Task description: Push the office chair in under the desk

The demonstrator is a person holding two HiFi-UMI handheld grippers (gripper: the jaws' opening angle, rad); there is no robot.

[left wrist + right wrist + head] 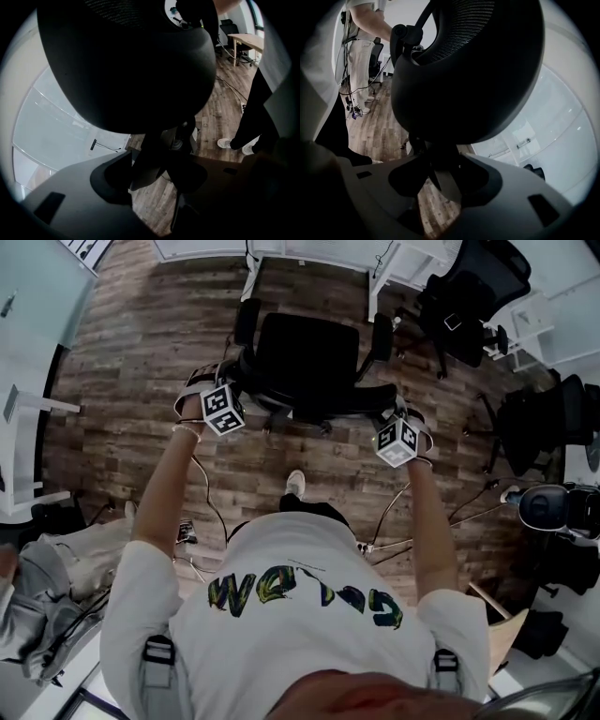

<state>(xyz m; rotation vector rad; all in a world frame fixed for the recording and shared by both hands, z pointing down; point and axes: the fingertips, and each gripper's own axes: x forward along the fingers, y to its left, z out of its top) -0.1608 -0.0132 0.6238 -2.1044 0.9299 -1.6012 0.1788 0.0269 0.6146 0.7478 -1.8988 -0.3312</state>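
Observation:
A black office chair stands on the wood floor, its seat facing the white desk at the far edge of the head view. I stand behind its backrest. My left gripper is at the backrest's left edge and my right gripper at its right edge. In the left gripper view the dark backrest fills the top and its rim runs down between the jaws of the left gripper. The right gripper view shows the backrest likewise caught in the right gripper. Both look shut on the rim.
Two more black chairs stand at the right. Cables trail over the floor behind me. White furniture lines the left. A person stands nearby, and a wooden table is farther off.

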